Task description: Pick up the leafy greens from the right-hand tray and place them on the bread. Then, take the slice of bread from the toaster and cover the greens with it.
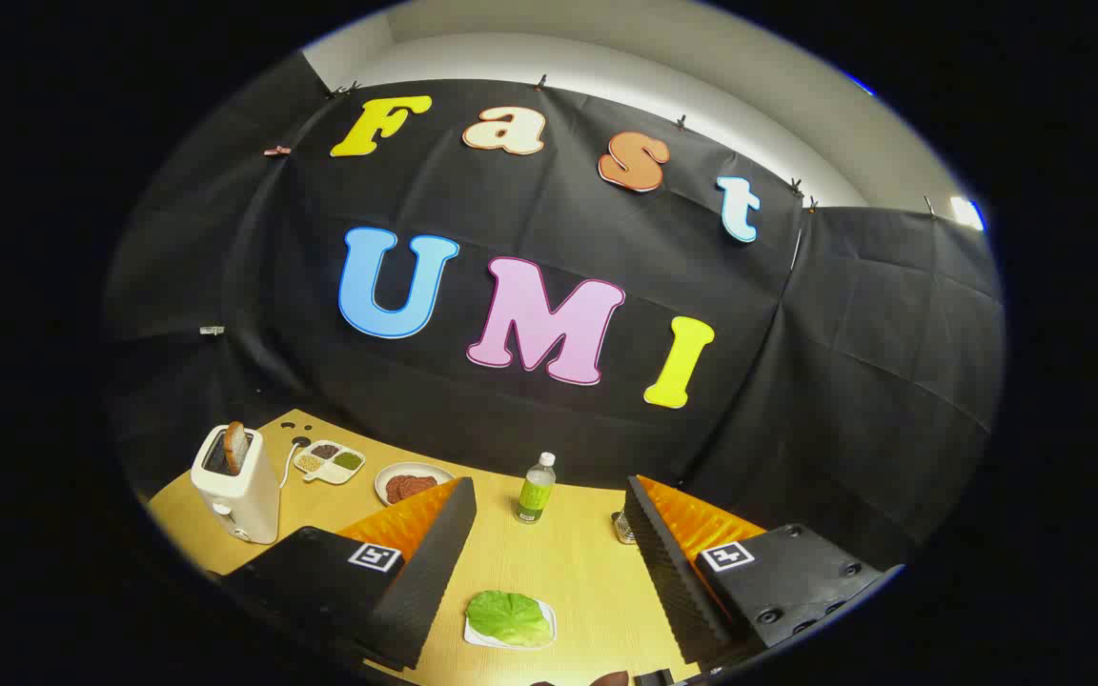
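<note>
A green lettuce leaf [509,616] lies on a small white tray [546,634] on the wooden table, between my two fingers and close under them. My gripper [545,519] is open, its fingers spread wide on either side of the leaf and raised above the table. Beyond the left finger stands a white toaster [236,486] with a slice of bread [236,446] sticking up out of its slot. I cannot see any other bread on the table from here.
A white plate of reddish-brown slices [406,482] and a divided dish of seeds and spices [329,461] sit beside the toaster. A green-labelled bottle [536,489] stands ahead between the fingers. A small glass object [620,526] sits beside the right finger.
</note>
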Demonstrator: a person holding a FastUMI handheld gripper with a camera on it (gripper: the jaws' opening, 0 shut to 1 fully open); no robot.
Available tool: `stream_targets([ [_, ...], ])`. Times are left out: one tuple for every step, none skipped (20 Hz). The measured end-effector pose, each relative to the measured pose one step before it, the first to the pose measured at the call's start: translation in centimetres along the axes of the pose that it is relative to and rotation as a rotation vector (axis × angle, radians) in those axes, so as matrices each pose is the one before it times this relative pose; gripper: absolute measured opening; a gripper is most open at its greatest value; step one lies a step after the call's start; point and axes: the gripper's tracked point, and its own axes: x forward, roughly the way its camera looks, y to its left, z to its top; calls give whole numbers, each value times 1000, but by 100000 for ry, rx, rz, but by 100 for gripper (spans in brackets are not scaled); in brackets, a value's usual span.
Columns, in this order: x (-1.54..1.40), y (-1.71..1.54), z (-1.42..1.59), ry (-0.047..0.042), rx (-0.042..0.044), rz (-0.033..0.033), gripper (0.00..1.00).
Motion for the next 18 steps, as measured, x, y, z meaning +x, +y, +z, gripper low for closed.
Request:
stream_targets([
  [-3,8,54,-120,-11,47,97],
  [-33,4,110,-258,5,239,97],
  [-24,85,63,-52,-191,63,97],
  [34,-74,96,-438,-171,5,97],
  [17,-11,98,-64,-212,-39,97],
  [-14,31,-18,-30,34,274,97],
  [-24,50,37,-94,97,2,97],
  [106,-27,72,-125,37,148,97],
  [-62,0,-32,69,2,-20,97],
  [36,-12,-86,69,77,131,97],
  [-8,-58,37,-186,171,-96,97],
  [12,-88,96,-139,169,-41,98],
  [-22,-96,26,-288,203,-47,98],
  [31,-88,-54,-24,102,-7,97],
  [11,-66,-80,68,68,-8,98],
  [2,-84,-16,54,98,15,97],
  [-16,-95,-79,154,98,71,97],
  [-26,-45,-43,48,38,124,98],
])
